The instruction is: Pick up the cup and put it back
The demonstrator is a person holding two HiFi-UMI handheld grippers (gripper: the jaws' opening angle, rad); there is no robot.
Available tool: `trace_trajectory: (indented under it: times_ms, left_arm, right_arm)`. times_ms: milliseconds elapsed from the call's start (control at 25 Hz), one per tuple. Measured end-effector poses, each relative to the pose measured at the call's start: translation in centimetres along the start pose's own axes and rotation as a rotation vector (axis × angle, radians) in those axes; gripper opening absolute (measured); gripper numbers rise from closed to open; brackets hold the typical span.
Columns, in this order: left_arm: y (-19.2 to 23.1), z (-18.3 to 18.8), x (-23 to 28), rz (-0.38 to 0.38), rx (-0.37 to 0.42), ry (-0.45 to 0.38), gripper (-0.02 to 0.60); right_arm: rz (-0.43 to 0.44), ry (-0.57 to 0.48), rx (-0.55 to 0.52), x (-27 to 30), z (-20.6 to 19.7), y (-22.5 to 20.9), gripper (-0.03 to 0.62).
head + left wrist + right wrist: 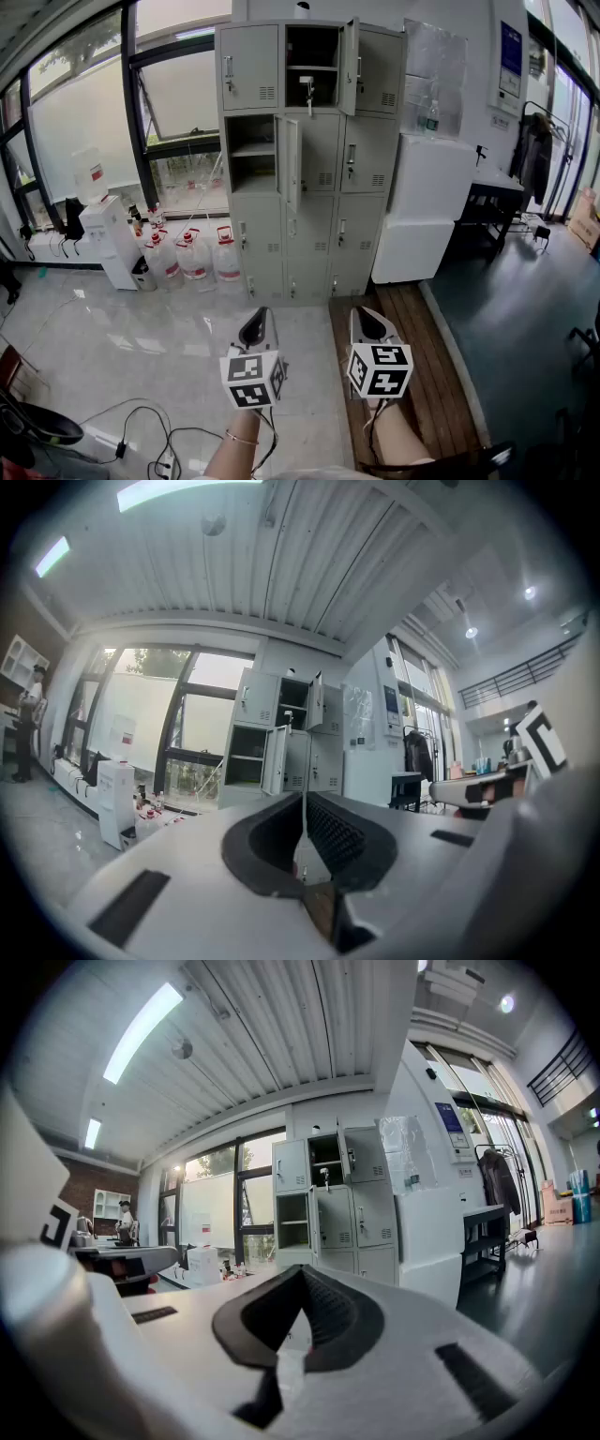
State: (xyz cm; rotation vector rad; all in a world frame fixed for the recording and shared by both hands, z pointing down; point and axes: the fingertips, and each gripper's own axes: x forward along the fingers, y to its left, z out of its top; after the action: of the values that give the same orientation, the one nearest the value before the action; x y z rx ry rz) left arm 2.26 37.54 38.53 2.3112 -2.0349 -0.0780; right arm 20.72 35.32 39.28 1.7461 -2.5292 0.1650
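No cup is clearly visible. The grey locker bank point(366, 141) stands ahead with two doors open: an upper compartment point(314, 66) and one lower left point(251, 155). A small pale object point(307, 86) hangs at the front of the upper one; I cannot tell what it is. My left gripper point(262, 314) and right gripper point(361, 314) are held side by side, level, pointing at the lockers from a distance. In the left gripper view the left gripper point(303, 799) has its jaws together with nothing between them. The right gripper point(302, 1274) is shut the same way, empty.
A water dispenser point(108, 239) and several water jugs point(192, 258) stand left of the lockers. A white cabinet point(422, 206) and a dark table point(492, 202) are to the right. Wooden flooring point(427, 375) lies under the right gripper. Cables point(141, 436) trail on the tiles.
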Motion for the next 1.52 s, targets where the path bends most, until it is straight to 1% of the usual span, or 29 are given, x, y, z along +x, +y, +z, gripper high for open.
trace_trajectory:
  times_ms: [360,560,680,960,1120,1280,1520]
  left_arm:
    - [0.5,0.1,-0.1,-0.002,-0.01,-0.002,0.017]
    - [1.1,-0.1,-0.2,-0.003,-0.016,-0.002,0.017]
    - [1.9,-0.1,-0.3,-0.006,-0.017,-0.003,0.017]
    - [4.0,-0.9,0.7,-0.03,0.011,0.021,0.017]
    - [5.3,-1.8,2.1,-0.028,0.007,0.036,0.017]
    - [6.5,-2.1,4.3,-0.025,-0.005,0.033,0.017]
    - [8.1,-2.6,9.8,-0.006,-0.019,0.039,0.017]
  right_arm:
    - [-0.006,-0.002,-0.009,0.0,0.2,0.3,-0.011]
    - [0.018,-0.003,0.016,0.4,-0.1,1.0,-0.009]
    - [0.013,0.0,0.017,0.7,-0.3,1.6,-0.009]
    - [-0.013,-0.013,0.043,2.5,-0.5,2.8,-0.009]
    - [-0.022,0.005,0.052,4.0,-1.3,2.8,-0.009]
    - [-0.037,0.011,0.052,6.2,-1.5,2.1,-0.009]
    - [-0.032,0.013,0.053,12.0,-0.9,0.3,-0.009]
